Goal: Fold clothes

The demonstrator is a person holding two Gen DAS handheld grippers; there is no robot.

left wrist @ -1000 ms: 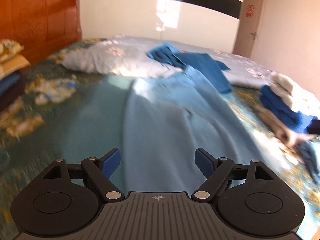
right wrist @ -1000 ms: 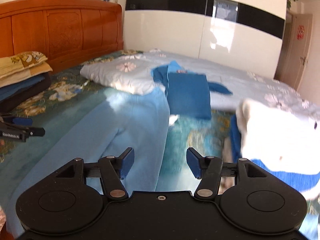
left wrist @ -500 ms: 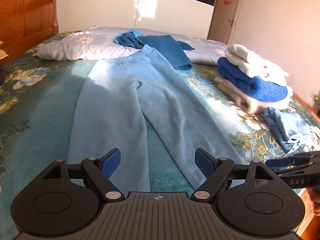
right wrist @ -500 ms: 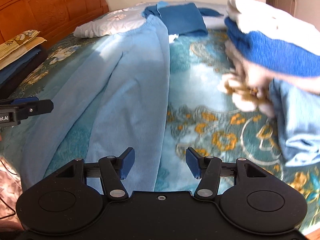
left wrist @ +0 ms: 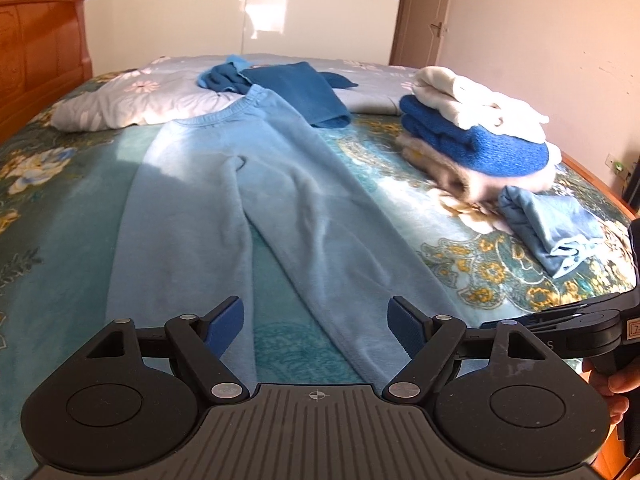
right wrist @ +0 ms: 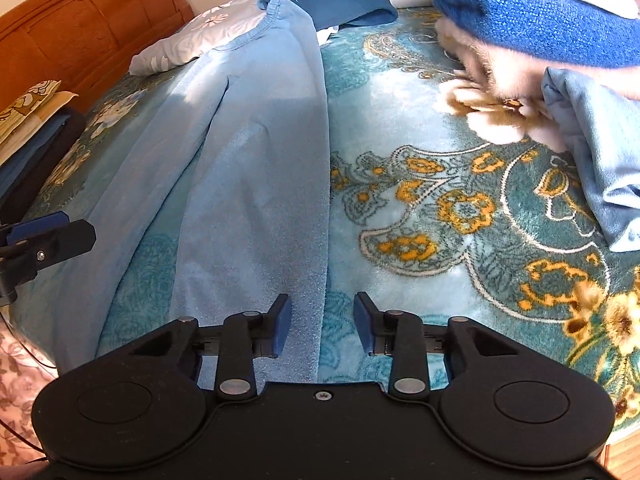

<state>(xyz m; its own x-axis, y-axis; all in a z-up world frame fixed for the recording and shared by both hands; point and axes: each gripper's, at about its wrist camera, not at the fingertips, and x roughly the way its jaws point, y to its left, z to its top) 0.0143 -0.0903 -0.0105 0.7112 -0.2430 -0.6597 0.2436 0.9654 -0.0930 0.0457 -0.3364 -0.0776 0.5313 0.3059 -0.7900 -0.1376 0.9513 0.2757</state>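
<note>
Right gripper (right wrist: pixel 322 326) lower, jaws narrower, closing over pants (right wrist: pixel 248 168) hem.

A bed fills the room, covered by a teal blanket (left wrist: pixel 64 216) patterned with gold and white flowers. At ten o'clock in the left view rises a carved orange wooden headboard (left wrist: pixel 36 52). Behind the bed, at twelve o'clock, stands a glossy white wardrobe (left wrist: pixel 240 28) with a black band, reflecting sunlight. At one o'clock is a brown door (left wrist: pixel 424 12); a pale cream wall (left wrist: pixel 540 40) runs at two o'clock.
</note>
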